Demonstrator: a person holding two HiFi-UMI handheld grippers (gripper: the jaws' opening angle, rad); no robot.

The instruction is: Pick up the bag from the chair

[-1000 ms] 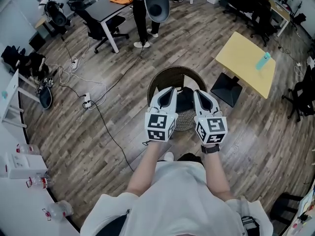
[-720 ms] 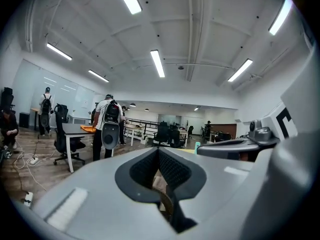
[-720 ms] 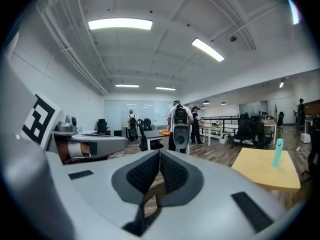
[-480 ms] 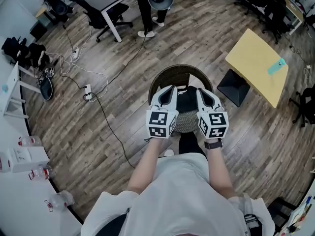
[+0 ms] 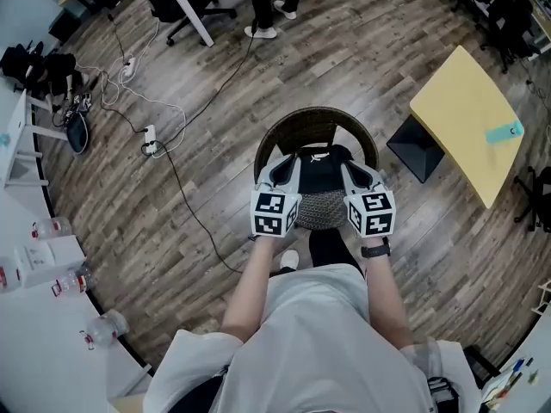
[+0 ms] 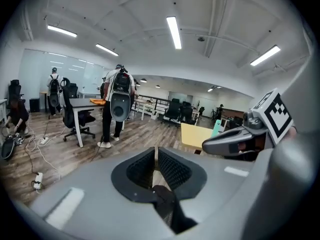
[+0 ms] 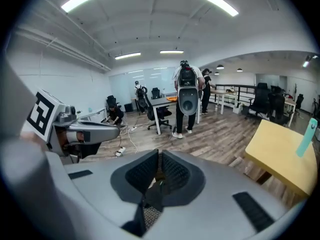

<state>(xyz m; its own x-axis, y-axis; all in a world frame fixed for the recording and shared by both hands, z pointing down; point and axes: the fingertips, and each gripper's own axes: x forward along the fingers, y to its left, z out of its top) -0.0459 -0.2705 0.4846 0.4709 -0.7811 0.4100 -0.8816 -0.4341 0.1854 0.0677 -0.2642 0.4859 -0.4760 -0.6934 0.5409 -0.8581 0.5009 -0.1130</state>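
A black bag [image 5: 319, 170] lies on the seat of a round wicker chair [image 5: 315, 120] just ahead of me in the head view. My left gripper [image 5: 289, 162] hangs at the bag's left side and my right gripper [image 5: 350, 169] at its right side, both above the seat. Whether either touches the bag I cannot tell. In the left gripper view the left gripper [image 6: 156, 156] has its ribbed pads pressed together with nothing between them. The right gripper [image 7: 159, 161] looks the same in its own view. Each gripper view also shows the other gripper beside it.
A yellow table [image 5: 465, 114] with a teal bottle [image 5: 504, 133] stands to the right of the chair. Cables and a power strip [image 5: 151, 139] lie on the wood floor to the left. A person [image 5: 269, 3] with a backpack stands beyond the chair.
Both grippers have sunk and moved forward together toward the chair. They now flank the bag low over the seat. Their jaws stayed shut.
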